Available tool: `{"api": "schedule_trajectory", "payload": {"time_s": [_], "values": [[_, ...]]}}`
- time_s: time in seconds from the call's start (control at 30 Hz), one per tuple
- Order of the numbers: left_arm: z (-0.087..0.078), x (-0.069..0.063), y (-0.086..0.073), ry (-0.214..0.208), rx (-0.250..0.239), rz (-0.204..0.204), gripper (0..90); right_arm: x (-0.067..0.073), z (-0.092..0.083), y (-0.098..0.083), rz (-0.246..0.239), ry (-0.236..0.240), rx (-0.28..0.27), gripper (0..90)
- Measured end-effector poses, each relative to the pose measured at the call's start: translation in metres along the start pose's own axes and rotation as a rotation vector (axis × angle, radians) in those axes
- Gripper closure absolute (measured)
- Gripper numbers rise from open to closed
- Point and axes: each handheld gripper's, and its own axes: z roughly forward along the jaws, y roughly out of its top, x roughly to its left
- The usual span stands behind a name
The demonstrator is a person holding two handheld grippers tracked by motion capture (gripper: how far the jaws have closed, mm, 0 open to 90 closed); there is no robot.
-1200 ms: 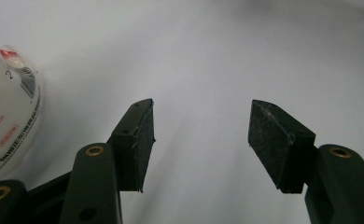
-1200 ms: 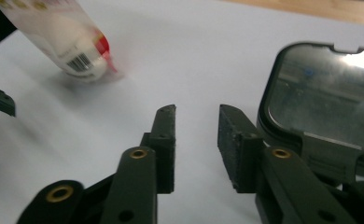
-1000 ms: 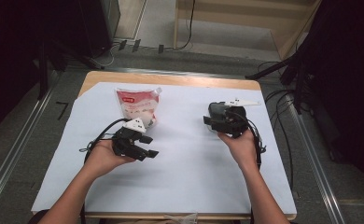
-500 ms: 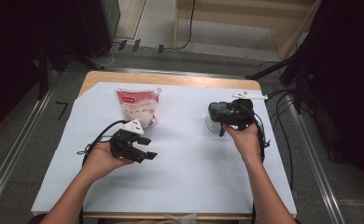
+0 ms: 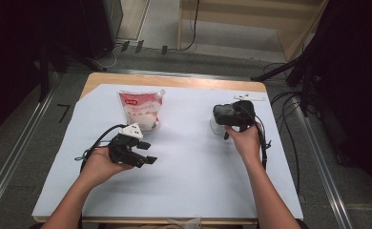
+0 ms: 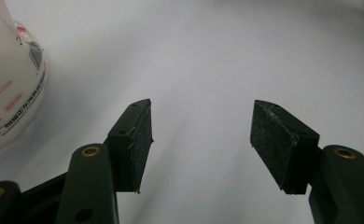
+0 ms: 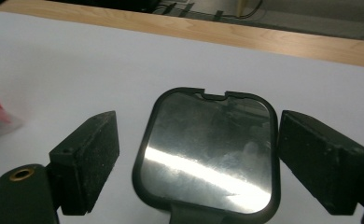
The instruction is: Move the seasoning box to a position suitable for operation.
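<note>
Mirror (image 7: 207, 154) between open right hand-held gripper (image 7: 196, 158) jaws

White sheet (image 5: 184, 186) covers most of a wooden table (image 5: 174, 80); bare wood shows along the far edge. Small white strip (image 5: 248, 97) lies on the sheet's far right corner. Metal rails (image 5: 17, 148) flank the table on the floor. Beyond it are plugs and cables (image 5: 141, 46) and a pale wooden frame (image 5: 251, 24).
</note>
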Motion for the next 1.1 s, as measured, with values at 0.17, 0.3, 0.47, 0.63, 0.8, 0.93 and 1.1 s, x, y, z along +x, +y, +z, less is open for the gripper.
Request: {"api": "schedule_trajectory", "payload": {"time_s": [0.17, 0.3, 0.47, 0.63, 0.8, 0.93, 1.1], "values": [[0.0, 0.001, 0.0, 0.006, 0.004, -0.002, 40.6, -0.004, 0.01, -0.006, 0.028, 0.011, 0.035, 12.4], [0.0, 0.001, 0.0, 0.006, 0.004, -0.002, 40.6, 0.0, 0.016, -0.009, 0.002, -0.02, 0.041, 12.1], [0.001, 0.001, 0.0, 0.005, 0.002, -0.007, 40.6, 0.0, 0.027, -0.017, 0.009, -0.036, 0.062, 11.6], [0.001, 0.0, 0.0, 0.007, 0.007, -0.001, 40.6, 0.002, 0.029, -0.021, 0.009, -0.053, 0.041, 12.1], [0.002, -0.001, 0.001, 0.008, 0.012, 0.007, 41.5, 0.002, 0.032, -0.024, 0.009, -0.055, 0.012, 11.9], [0.002, -0.001, 0.001, 0.003, 0.01, 0.003, 41.5, 0.002, 0.035, -0.025, 0.006, -0.055, 0.023, 11.8], [0.002, -0.001, 0.0, 0.0, 0.01, -0.001, 40.9, 0.003, 0.035, -0.026, -0.013, -0.067, 0.012, 12.8]]}}
